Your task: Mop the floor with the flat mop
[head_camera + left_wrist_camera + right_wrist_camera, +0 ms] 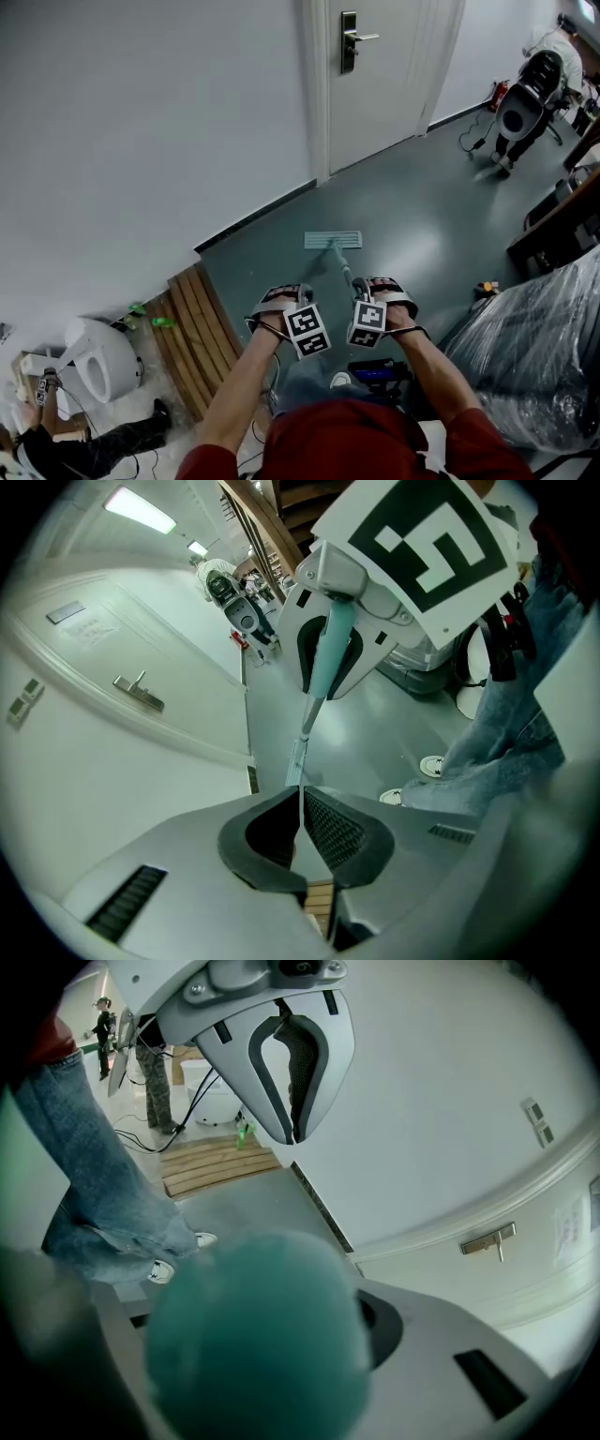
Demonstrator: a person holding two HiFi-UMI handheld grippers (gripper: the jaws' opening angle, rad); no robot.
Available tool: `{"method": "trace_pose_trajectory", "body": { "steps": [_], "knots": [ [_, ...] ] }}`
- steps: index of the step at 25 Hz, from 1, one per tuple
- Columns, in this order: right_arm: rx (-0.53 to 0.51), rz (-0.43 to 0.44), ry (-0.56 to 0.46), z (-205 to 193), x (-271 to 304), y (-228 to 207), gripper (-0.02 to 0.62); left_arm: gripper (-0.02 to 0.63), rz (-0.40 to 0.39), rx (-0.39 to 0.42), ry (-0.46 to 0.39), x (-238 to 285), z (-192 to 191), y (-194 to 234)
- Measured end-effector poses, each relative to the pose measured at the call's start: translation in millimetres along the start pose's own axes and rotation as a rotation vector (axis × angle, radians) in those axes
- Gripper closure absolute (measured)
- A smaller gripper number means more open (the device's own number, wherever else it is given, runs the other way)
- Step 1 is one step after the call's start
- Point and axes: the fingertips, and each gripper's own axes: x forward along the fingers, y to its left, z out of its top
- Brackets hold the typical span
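Where the flat mop is: its pale head lies flat on the grey-green floor, near the white door, well ahead of the person.
Teal handle: slants up from the head toward the person's two hands.
Right tongs: clamped round the upper end of the teal handle, which fills the right gripper view as a blurred teal mass.
Left tongs: pressed together tip to tip, nothing between them, just beside the handle on its left.
Wooden slats: lying along the wall, left of the person.
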Motion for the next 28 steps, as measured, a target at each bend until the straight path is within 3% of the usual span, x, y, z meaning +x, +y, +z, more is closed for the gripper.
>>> {"method": "trace_pose_trajectory", "body": {
  "steps": [13, 28],
  "knots": [
    [-0.010, 0.007, 0.035, -43, -48, 79, 0.477, 0.578, 0.015, -0.003, 0.031, -48, 24, -83],
    [-0.010, 0.041, 0.060, -21, -86, 132, 0.477, 0.578, 0.036, -0.037, 0.024, -92, 0, -121]
  ]
}}
